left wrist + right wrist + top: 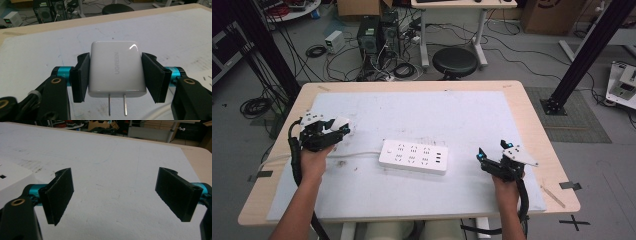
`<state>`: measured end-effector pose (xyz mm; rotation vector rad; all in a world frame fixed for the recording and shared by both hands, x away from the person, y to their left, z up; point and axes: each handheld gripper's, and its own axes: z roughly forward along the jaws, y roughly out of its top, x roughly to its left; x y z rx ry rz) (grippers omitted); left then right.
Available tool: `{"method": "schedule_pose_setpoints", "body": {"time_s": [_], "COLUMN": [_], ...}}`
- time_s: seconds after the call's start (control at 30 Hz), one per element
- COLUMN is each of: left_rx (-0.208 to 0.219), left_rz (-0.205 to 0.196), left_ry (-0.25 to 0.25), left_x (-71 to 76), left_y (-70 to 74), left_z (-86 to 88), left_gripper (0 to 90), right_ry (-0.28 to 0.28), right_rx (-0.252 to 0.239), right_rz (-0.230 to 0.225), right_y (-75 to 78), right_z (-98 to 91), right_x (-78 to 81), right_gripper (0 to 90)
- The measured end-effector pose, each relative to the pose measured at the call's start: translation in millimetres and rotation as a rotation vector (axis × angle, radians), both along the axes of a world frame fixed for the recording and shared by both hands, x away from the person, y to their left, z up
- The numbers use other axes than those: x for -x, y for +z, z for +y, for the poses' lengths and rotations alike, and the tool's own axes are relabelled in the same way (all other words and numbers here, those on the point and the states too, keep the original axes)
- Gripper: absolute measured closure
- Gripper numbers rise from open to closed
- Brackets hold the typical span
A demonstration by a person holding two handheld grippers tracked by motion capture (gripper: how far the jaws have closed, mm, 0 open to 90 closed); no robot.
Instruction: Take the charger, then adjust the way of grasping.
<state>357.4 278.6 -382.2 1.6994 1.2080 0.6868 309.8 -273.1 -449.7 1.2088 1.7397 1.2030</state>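
A white UGREEN charger (116,70) with two metal prongs pointing down is clamped between the pads of my left gripper (116,76), held above the white mat. From above, the left gripper (339,127) with the charger (341,122) hovers over the table's left side. A white power strip (413,156) lies flat in the middle of the mat, its cord running left. My right gripper (492,152) rests at the right of the strip, its jaws wide apart with nothing between them (115,195). A corner of the power strip (12,177) shows at the left of the right gripper view.
The white mat (437,110) covers most of the wooden table (532,115). Behind the table stand a black stool (455,62), computer towers and tangled cables on the floor. A black frame post (587,55) rises at the right.
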Motion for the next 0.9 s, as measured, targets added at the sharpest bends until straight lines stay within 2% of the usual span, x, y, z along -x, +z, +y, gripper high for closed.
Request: {"method": "schedule_pose_setpoints", "body": {"time_s": [0.37,0.5,0.8,0.9], "left_rx": [-0.009,-0.018,-0.035,-0.041], "left_rz": [-0.028,-0.04,-0.062,-0.067], "left_ry": [-0.082,-0.132,-0.204,-0.234], "left_x": [16.7,24.1,36.0,38.6], "left_y": [10.5,15.8,20.9,22.8], "left_z": [-12.4,-17.5,-26.8,-31.1], "left_gripper": [42.5,42.5,42.5,42.5], "right_ry": [0.002,0.003,0.006,0.014], "right_rx": [0.002,0.001,0.005,0.022], "right_rz": [0.0,0.001,-0.001,-0.012], "right_y": [0.0,0.1,0.2,0.3], "right_z": [0.8,0.7,1.2,2.6], "right_x": [0.6,0.6,0.7,1.9], "right_gripper": [15.4,15.4,15.4,15.4]}}
